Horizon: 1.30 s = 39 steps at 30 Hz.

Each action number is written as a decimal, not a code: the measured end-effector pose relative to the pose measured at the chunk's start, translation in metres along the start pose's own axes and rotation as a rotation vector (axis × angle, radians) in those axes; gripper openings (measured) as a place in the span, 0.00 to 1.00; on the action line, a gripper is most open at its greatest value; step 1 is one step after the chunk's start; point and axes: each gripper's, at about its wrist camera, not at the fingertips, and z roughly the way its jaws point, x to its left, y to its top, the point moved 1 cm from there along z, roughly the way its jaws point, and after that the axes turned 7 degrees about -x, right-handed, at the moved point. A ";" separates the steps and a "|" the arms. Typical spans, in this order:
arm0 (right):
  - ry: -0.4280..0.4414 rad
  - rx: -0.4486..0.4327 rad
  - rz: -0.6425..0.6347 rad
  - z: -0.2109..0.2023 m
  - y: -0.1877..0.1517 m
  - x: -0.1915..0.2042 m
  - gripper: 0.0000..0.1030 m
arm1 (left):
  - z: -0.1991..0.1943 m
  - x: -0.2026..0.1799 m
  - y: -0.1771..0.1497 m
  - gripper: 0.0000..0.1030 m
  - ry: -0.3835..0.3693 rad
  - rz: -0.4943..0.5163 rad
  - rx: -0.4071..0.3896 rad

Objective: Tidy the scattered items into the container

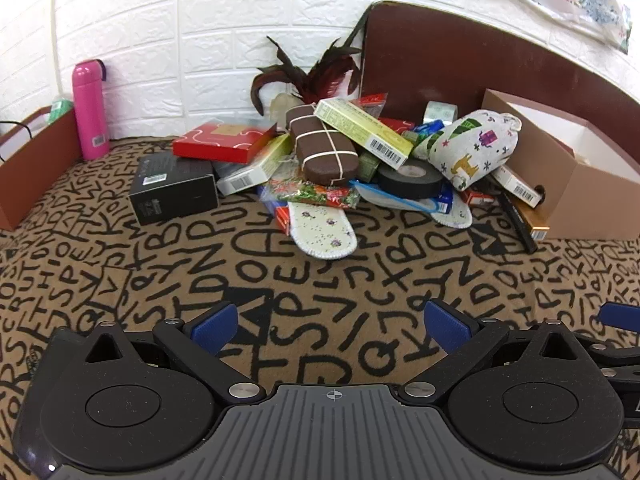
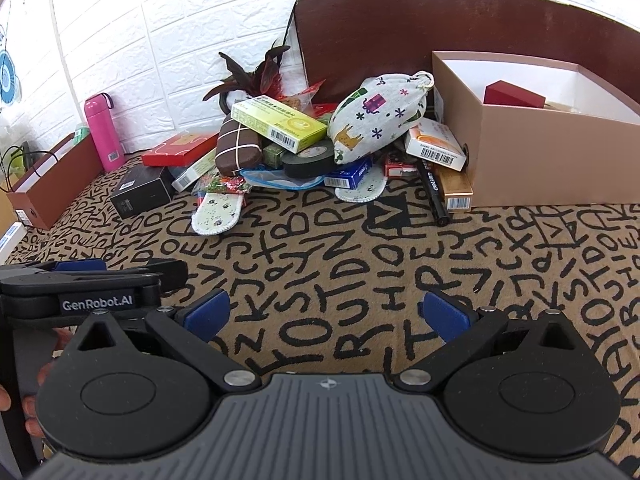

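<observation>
**Nothing picked yet — lining up on the pile**

Both my hand-held grippers, left (image 1: 332, 324) and right (image 2: 326, 314), hang wide open and empty over the bench (image 2: 360, 264). The pile (image 2: 304, 148) sits ahead, touching the box (image 2: 520, 160). Next I'd say: reach for the pouch (image 2: 376, 116) on top, right beside the box.

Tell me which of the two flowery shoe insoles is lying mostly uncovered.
The left insole, poking out in front of the pile beside the black box. The other insole lies mostly under the blue box, with only its edge showing.
</observation>
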 end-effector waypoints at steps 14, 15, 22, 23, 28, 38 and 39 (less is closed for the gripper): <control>-0.026 -0.086 -0.115 0.037 0.033 -0.011 0.99 | 0.035 -0.010 0.064 1.00 -0.072 -0.009 -0.074; -0.025 -0.092 -0.118 0.043 0.037 -0.011 0.99 | 0.040 -0.012 0.069 1.00 -0.088 -0.006 -0.078; -0.031 -0.132 -0.159 0.083 0.059 -0.019 0.98 | 0.081 -0.040 0.096 0.96 -0.195 0.019 -0.063; -0.030 -0.141 -0.161 0.088 0.062 -0.020 0.97 | 0.088 -0.044 0.100 0.94 -0.211 0.021 -0.060; -0.024 -0.172 -0.198 0.116 0.075 -0.026 0.88 | 0.117 -0.065 0.118 0.87 -0.313 0.028 -0.041; 0.002 -0.180 -0.166 0.154 0.082 -0.038 0.65 | 0.178 -0.096 0.127 0.69 -0.407 0.079 0.063; 0.014 -0.172 -0.151 0.157 0.082 -0.041 0.62 | 0.183 -0.098 0.125 0.66 -0.415 0.078 0.078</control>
